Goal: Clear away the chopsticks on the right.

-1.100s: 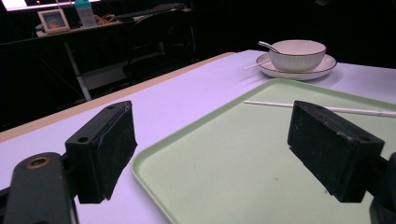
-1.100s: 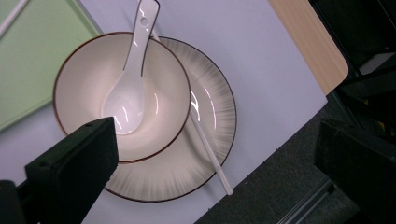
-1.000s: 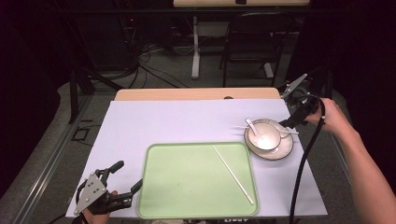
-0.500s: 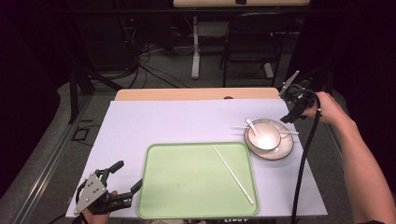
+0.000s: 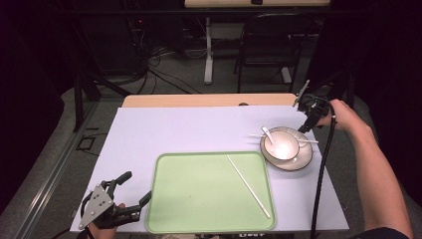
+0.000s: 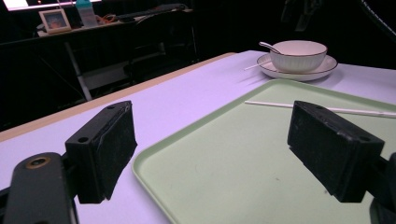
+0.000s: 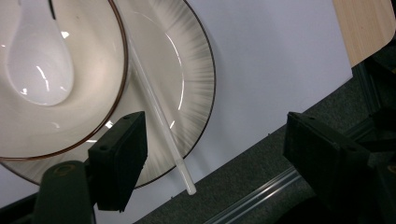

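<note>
A green tray (image 5: 199, 199) lies at the table's near middle with one white chopstick (image 5: 248, 185) on it. To its right a white bowl (image 5: 281, 145) sits on a plate (image 5: 302, 162), with a spoon (image 5: 267, 134) in the bowl. A second chopstick (image 7: 159, 116) rests across the plate beside the bowl. My right gripper (image 5: 303, 127) hovers open just over the plate's far right rim (image 7: 196, 79), jaws either side of that chopstick's end. At the tray's near left corner (image 6: 154, 168) my left gripper (image 5: 135, 187) rests open and holds nothing.
The table has a pale lilac cover (image 5: 189, 129) with a bare wooden strip (image 5: 199, 100) along its far edge. The plate lies close to the table's right edge (image 7: 243, 154), with floor beyond. A chair (image 5: 268, 55) and a desk stand behind the table.
My right gripper has come slightly down and left, closer to the plate's far right rim. The left gripper, tray and dishes have stayed put.
</note>
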{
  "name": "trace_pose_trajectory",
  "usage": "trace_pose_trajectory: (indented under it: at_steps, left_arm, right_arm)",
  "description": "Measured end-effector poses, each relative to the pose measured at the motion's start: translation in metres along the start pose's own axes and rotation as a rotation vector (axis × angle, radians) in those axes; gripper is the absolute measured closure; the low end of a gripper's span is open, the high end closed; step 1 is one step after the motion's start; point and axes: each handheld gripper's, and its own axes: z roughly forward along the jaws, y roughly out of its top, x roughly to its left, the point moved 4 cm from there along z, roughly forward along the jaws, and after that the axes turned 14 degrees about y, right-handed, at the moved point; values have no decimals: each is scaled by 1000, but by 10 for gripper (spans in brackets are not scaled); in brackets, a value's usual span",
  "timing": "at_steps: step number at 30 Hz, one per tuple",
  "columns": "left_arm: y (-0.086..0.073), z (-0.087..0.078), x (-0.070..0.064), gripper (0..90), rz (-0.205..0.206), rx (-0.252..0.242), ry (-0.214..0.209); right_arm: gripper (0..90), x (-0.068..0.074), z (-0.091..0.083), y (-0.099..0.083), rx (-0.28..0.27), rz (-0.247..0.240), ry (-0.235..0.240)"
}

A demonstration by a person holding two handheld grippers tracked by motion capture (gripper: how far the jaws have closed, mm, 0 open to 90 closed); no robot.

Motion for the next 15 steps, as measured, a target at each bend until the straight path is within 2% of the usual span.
trace_pose_trajectory:
  at_steps: [2, 4, 5, 6, 7, 8, 10, 11, 15]
  left_arm:
    - [0, 0, 0, 153, 0, 0, 0]
    - [0, 0, 0, 153, 0, -2, -1]
    - [0, 0, 0, 153, 2, -2, -1]
    - [0, 0, 0, 153, 0, -3, 0]
    - [0, 0, 0, 153, 1, -2, -1]
    - [0, 0, 0, 153, 1, -2, -1]
    - [0, 0, 0, 153, 2, 0, -1]
    - [0, 0, 0, 153, 0, 0, -1]
    - [0, 0, 0, 153, 0, 2, 0]
  right_arm:
    - [225, -1, 5, 1, 10, -9, 2]
    - [243, -1, 9, 0, 44, -13, -1]
    - [261, -1, 12, 0, 51, -20, 18]
    - [274, -1, 15, -1, 42, -20, 5]
    - [289, -1, 20, -2, 10, -10, 14]
    - [307, -2, 23, -4, 2, -10, 24]
    - [336, -4, 27, -8, 15, -8, 21]
    - [349, -4, 32, -10, -6, 5, 32]
    - [415, -2, 39, -14, -35, 1, 69]
